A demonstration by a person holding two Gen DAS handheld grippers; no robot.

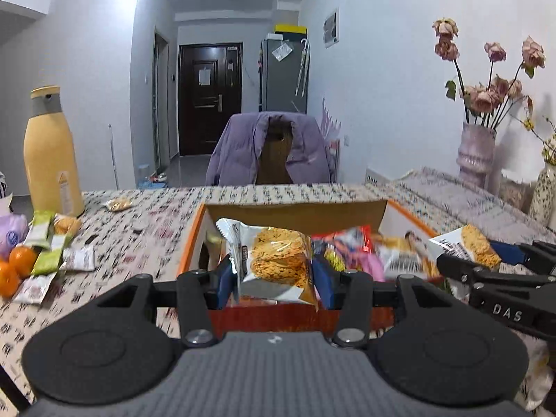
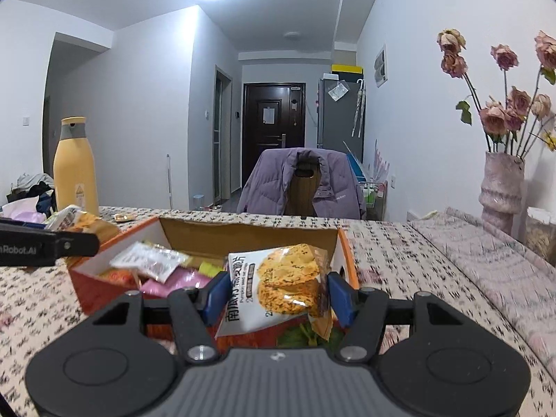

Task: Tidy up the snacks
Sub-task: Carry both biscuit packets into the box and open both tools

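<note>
Snack packet (image 2: 278,288) stands upright, long axis vertical.

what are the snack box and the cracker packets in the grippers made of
Snack box: looks like corrugated cardboard, raw brown inside, printed orange outside.
Cracker packet in the left gripper and cracker packet in the right gripper: thin glossy plastic film, crinkled with glare; probably foil-lined, but that's unclear.
</note>
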